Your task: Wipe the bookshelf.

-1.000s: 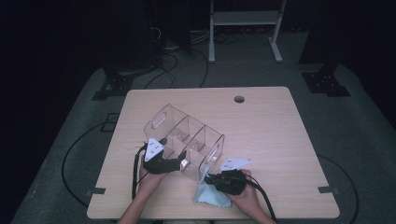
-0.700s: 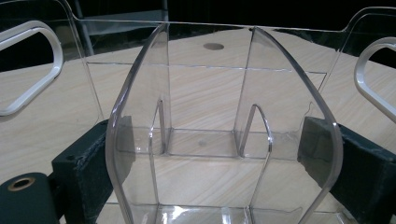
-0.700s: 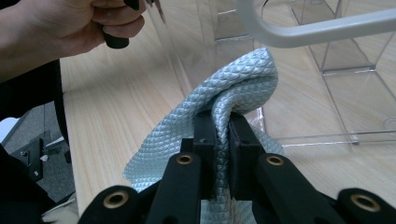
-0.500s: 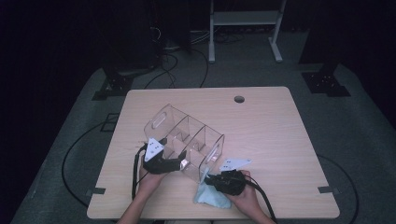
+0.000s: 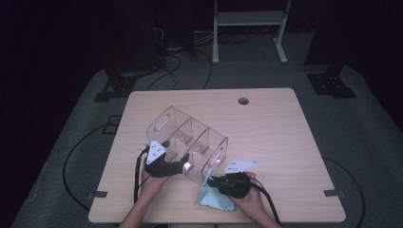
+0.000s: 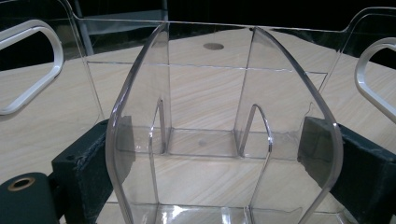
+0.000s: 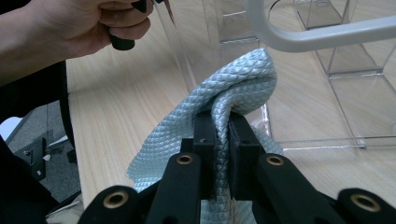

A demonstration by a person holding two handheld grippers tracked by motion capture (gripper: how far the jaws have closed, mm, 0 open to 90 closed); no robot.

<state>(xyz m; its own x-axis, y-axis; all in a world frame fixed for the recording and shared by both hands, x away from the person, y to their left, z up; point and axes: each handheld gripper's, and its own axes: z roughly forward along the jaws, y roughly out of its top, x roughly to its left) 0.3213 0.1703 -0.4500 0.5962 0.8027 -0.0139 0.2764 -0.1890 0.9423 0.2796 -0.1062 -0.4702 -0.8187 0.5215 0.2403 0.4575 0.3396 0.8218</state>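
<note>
A clear plastic organizer (image 5: 190, 140) with several compartments and a cut-out handle at each end stands tilted on the wooden table (image 5: 285, 142). My left gripper (image 5: 183, 167) is shut on its near side. In the left gripper view the two black pads (image 6: 93, 163) press the outer walls of the curved compartment (image 6: 210, 107). My right gripper (image 5: 212, 182) is shut on a light-blue quilted cloth (image 5: 215, 197). In the right gripper view the cloth (image 7: 233, 88) bulges from the shut jaws and touches the organizer's end wall below the white-rimmed handle (image 7: 317, 32).
A round cable hole (image 5: 243, 100) sits near the table's far edge. Black cables trail from both grippers off the near edge. On the dark floor behind the table stand a white rack (image 5: 247, 28) and black stand bases.
</note>
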